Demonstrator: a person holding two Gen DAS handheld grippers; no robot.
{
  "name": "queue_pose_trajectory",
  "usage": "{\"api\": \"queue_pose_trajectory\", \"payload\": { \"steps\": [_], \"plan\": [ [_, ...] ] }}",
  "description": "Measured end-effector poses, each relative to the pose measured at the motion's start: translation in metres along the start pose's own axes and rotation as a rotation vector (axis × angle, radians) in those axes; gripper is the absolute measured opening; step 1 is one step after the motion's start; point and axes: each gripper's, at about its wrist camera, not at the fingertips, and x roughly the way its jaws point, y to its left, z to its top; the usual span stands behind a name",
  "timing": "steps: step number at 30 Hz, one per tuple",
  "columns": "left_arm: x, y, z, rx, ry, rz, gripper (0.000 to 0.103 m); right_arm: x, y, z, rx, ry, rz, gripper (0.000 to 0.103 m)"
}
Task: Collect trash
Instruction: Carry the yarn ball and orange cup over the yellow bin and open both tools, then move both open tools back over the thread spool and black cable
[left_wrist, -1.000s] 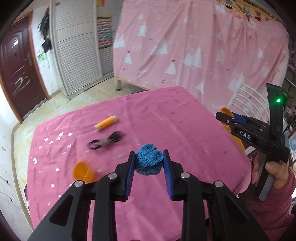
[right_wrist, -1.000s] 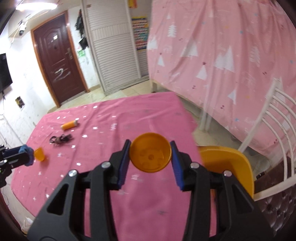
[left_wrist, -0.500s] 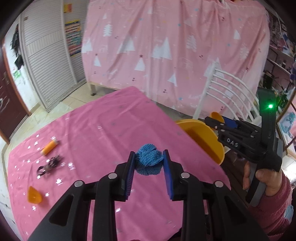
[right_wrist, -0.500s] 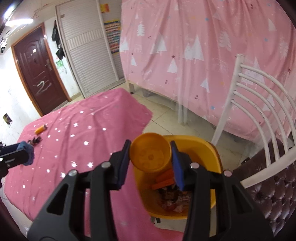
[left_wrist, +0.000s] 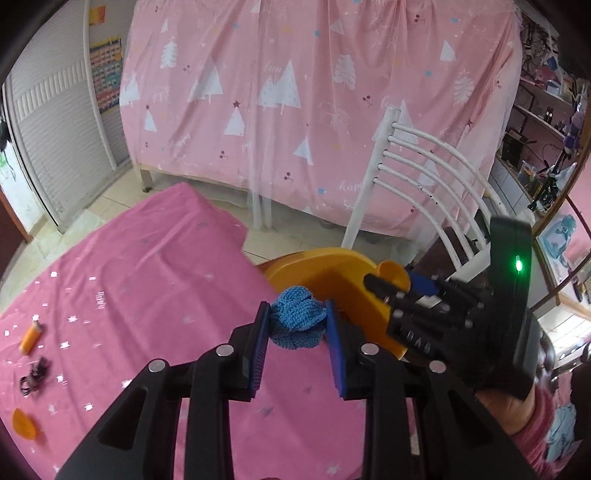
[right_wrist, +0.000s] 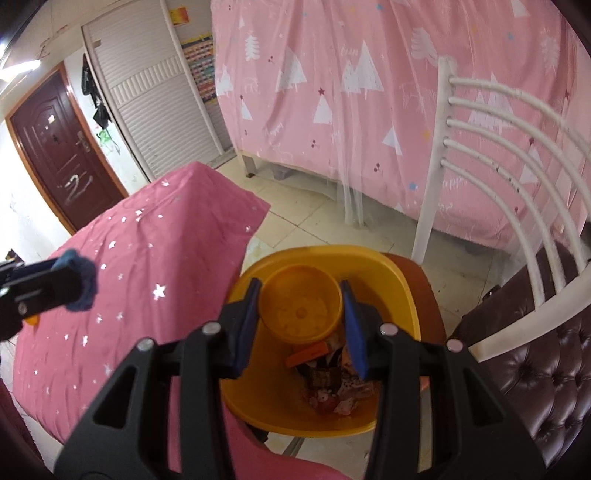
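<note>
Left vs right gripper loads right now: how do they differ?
Left gripper clamps a blue knitted ball, soft and crumpled; right gripper clamps an orange cup, rigid and round, open side facing the camera. The ball hangs over the edge of the pink tablecloth, just short of the yellow bin; the cup is already above the bin's opening. Shared: both pinched between blue pads, neither released.
</note>
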Motion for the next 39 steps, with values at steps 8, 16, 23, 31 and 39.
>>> {"api": "queue_pose_trajectory", "payload": {
  "steps": [8, 16, 23, 31, 39],
  "plan": [
    [0.046, -0.016, 0.025, -0.031, 0.013, -0.029, 0.024, 0.013, -0.01, -0.003, 0.023, 0.037, 0.014, 0.04],
    [0.072, -0.022, 0.025, -0.042, 0.063, -0.045, 0.028, 0.015, -0.013, -0.002, 0.035, 0.051, 0.012, 0.06],
    [0.07, -0.011, 0.025, -0.082, 0.058, -0.041, 0.071, 0.011, -0.014, -0.002, 0.042, 0.041, 0.011, 0.061],
    [0.056, 0.009, 0.02, -0.12, 0.028, -0.012, 0.074, 0.009, -0.009, -0.004, 0.024, 0.036, 0.006, 0.061],
    [0.03, 0.03, 0.018, -0.125, -0.023, 0.007, 0.074, 0.001, 0.013, 0.001, -0.005, 0.013, -0.003, 0.066]
  ]
}}
